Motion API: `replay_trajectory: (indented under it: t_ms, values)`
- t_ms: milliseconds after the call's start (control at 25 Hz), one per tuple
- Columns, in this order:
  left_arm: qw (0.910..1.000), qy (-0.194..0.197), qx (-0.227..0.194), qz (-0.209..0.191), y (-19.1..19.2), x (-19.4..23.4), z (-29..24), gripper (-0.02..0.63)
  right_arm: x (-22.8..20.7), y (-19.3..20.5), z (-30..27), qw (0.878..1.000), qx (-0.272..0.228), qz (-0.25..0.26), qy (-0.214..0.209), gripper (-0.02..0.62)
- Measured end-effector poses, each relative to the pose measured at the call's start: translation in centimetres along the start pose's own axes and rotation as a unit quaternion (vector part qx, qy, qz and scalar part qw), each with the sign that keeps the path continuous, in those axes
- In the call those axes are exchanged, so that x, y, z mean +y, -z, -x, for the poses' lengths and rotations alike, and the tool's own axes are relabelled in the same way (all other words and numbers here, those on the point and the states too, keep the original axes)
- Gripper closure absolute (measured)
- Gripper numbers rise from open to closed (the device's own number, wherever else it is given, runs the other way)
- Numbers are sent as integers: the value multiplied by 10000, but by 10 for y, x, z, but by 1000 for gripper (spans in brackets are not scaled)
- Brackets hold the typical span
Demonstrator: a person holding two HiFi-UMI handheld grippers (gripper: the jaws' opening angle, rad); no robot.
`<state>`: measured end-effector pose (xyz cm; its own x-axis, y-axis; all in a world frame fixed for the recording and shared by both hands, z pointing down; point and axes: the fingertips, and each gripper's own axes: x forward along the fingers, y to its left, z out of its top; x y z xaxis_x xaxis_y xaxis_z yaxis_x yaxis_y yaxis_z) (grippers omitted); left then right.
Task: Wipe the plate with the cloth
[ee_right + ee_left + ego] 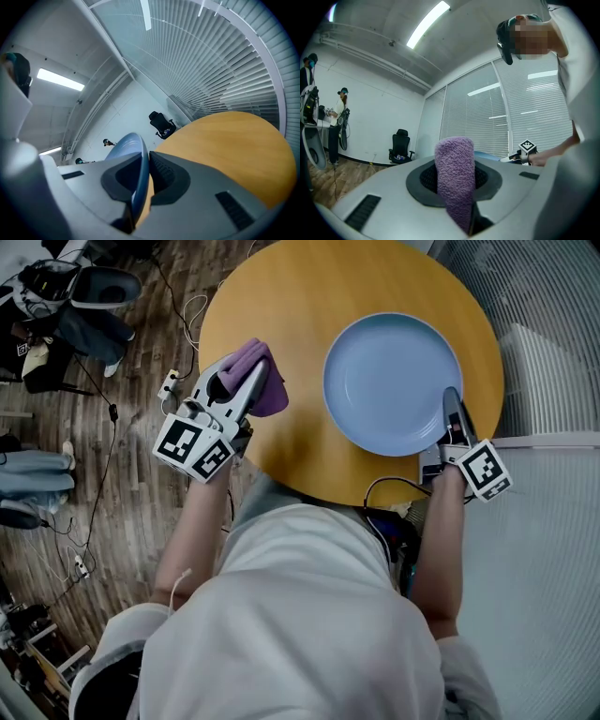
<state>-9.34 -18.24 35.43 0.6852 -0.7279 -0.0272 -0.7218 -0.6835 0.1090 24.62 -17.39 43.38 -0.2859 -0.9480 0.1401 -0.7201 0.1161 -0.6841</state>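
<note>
Wood-plank floor (141,465), white window blinds (478,122), black office chair (401,146) by white wall (379,112), ceiling strip light (427,24).

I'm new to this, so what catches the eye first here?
A large pale blue plate lies on the round yellow table, its near right rim pinched by the right gripper. Left of it, the left gripper clamps a fuzzy purple cloth, not touching the plate.
</note>
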Motion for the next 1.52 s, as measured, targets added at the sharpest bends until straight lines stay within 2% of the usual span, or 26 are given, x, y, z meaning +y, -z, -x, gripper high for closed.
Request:
replay_trajectory:
  t_ms: [360,720,920,1240,1360,1520]
  values:
    - [9998,-116,145,-26,10,1,8,523,-21,-1,-8,9998,-25,-158,117,558]
    - [9994,-230,248,28,17,1,6,523,-62,9,-19,9960,-82,-834,304,558]
    - [9991,-320,282,44,16,4,6,523,-85,13,-27,9935,-72,-952,614,560]
    - [9986,-399,337,77,22,8,3,523,-145,46,-28,9786,-153,-1653,1217,560]
    - [9984,-442,348,77,26,7,-4,523,-172,52,-28,9748,-114,-1647,1499,560]
    - [9983,-451,350,68,23,4,-1,523,-185,61,-19,9693,-98,-1591,1874,558]
